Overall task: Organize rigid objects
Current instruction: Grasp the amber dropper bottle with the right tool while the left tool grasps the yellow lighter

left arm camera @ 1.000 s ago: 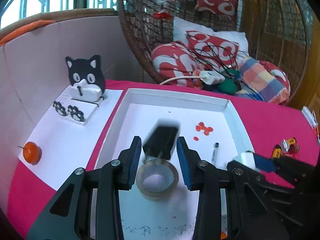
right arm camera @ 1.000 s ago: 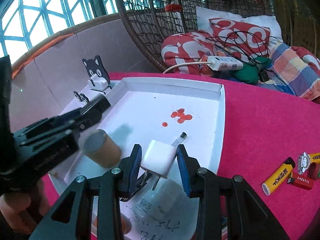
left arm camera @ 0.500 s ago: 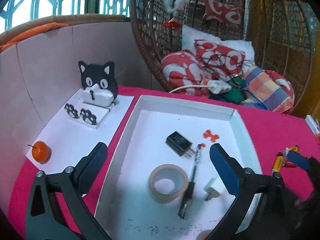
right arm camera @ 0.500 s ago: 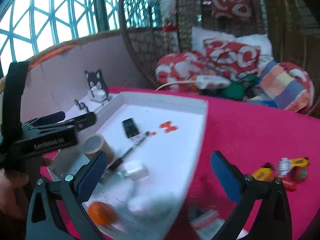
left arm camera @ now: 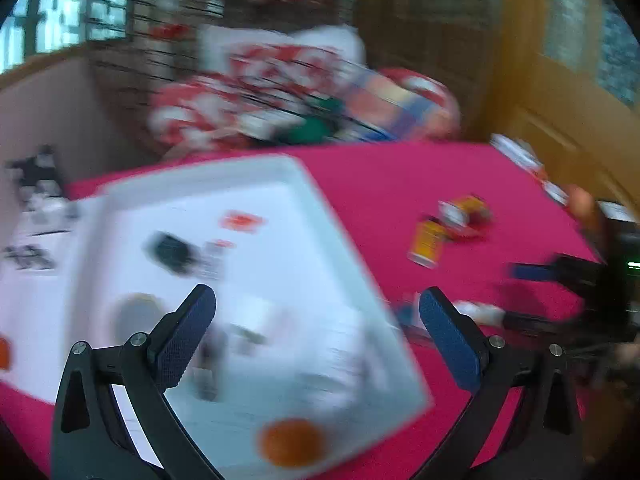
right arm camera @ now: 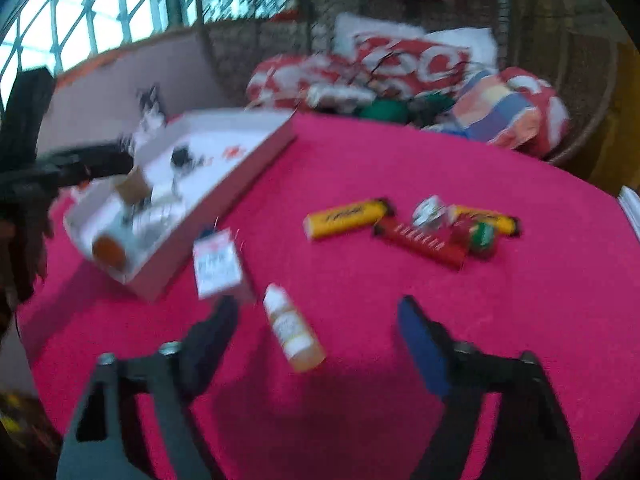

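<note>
Two hand-held grippers are in play, and both stand with jaws spread wide and nothing between them. The left hand-held gripper (left arm camera: 316, 316) hangs over the near right edge of the white tray (left arm camera: 320, 216), which fills the left half of its view. The right hand-held gripper (right arm camera: 316, 320) sits low in its own frame, aimed across the pink tabletop (right arm camera: 400, 168).

Several rigid items already lie inside the tray: a black plug adapter (left arm camera: 172, 252) toward the middle left, a roll of tape (left arm camera: 138, 314) below it, an orange ball (left arm camera: 290, 442) at the near corner, and other pieces too blurred to name. That grouping suggests the tray is the collecting place.

Just ahead of the right gripper, at lower centre of its frame, lies a small dropper bottle (right arm camera: 292, 328) with amber liquid, on its side between the lines of the two fingers but not touching either. A small printed card box (right arm camera: 218, 264) lies just above and left of it, close to the tray's outer wall. Farther off at centre right is a loose cluster: a yellow lighter (right arm camera: 346, 218), a red lighter (right arm camera: 420, 240) and small round bits I cannot identify.

My judgement is that the wide opening and the low, forward aim suit a grasp on the bottle next; lying on its side, it may roll under a skewed pinch.
</note>
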{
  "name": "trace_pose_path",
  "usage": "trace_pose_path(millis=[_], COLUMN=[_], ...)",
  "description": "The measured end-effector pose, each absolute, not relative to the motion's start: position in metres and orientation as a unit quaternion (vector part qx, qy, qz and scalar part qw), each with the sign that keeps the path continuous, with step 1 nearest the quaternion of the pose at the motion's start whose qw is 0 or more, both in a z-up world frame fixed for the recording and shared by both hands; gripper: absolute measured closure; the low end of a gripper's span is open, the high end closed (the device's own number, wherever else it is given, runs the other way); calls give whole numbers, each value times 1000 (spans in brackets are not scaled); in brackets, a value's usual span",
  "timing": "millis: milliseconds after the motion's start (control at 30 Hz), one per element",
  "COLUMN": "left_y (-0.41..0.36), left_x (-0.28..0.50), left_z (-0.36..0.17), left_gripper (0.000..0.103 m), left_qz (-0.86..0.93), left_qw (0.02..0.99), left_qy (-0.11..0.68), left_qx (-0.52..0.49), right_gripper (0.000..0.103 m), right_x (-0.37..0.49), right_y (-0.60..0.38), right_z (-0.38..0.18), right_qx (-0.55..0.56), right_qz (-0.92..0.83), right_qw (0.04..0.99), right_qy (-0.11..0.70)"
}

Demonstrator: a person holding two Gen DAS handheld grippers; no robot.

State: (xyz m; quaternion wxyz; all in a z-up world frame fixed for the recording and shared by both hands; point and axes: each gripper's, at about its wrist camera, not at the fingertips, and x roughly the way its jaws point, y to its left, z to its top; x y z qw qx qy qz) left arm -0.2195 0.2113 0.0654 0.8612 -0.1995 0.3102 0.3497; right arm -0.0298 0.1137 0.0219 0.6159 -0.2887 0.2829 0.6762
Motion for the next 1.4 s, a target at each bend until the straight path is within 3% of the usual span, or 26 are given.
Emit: trace_pose_path(millis=[100, 133, 233, 467, 633, 867, 933, 967, 1067, 1267, 1400], left_y=[198, 194, 187, 204, 224, 238, 239, 239, 232, 204, 187], left_x=[-203, -199, -184, -120, -48, -8, -6, -6, -9, -40, -72], left_z=[63, 64, 68, 73, 48, 4, 5, 6, 8, 31, 67], left_gripper=[0, 0, 0, 1, 28, 30, 35, 50, 79, 80, 80], left_qz=[303, 293, 264, 259, 276, 275, 271, 260, 254, 310, 359], left_qw=[874, 877, 882, 865, 826, 792, 798, 803, 811, 842, 859], left_qy=[329, 334, 351, 398, 473, 529, 522, 518, 510, 423, 337], left_qx=[-188, -184, -169, -162, -135, -132, -135, -142, -135, -123, -140], right_gripper=[52, 65, 85, 85, 85, 85, 85, 85, 85, 85, 85], right_x=[-42, -45, -48, -11, 20, 34, 35, 35, 35, 32, 14], right_y=[121, 123, 124, 94, 68, 53, 53, 53, 46, 44, 45], right_z=[9, 5, 4, 10, 27, 41, 44, 45, 50, 68, 87], right_qx=[-321, -331, -334, -265, -203, -162, -156, -152, -142, -114, -103], right_qz=[678, 676, 680, 660, 645, 649, 652, 654, 656, 647, 619], right_qw=[602, 599, 595, 633, 666, 675, 675, 674, 676, 699, 747], right_qy=[275, 275, 269, 304, 314, 310, 308, 308, 306, 284, 221])
